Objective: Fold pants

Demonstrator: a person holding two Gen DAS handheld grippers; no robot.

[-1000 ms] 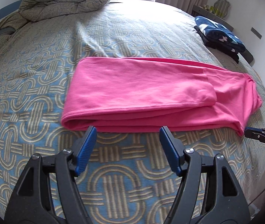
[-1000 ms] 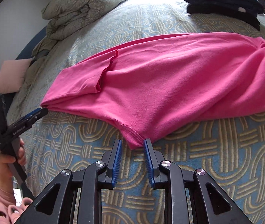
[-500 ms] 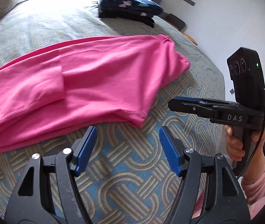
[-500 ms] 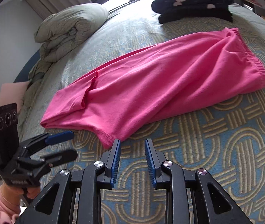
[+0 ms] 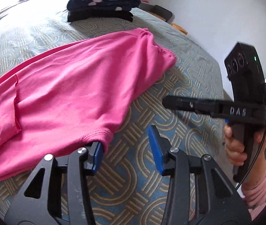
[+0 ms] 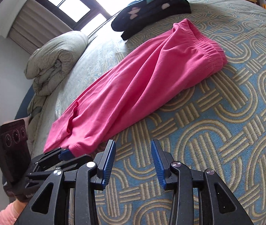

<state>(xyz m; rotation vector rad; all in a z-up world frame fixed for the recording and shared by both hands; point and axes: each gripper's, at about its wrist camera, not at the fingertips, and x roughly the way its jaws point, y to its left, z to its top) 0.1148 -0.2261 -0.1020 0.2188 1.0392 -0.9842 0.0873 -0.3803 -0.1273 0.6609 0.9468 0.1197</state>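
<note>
Both grippers spread wide, left gripper (image 5: 126,148) touching pink pants (image 5: 67,97) hem (ungripped), right gripper (image 6: 133,161) clear.

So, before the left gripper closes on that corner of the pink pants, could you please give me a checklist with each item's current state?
1. Left gripper open: ok, its fingers are spread wide.
2. Corner of the pink pants between the left fingers: not ok. One finger is tucked under the hem, while the other stands clear over the bedspread.
3. Right gripper open and clear of cloth: ok, only bedspread lies between its fingers.
4. Right gripper lined up on the waistband: not ok, the waistband lies well beyond it.
5. Folded dark clothes clear of the pants: cannot tell, they look very close near the waistband.
</note>
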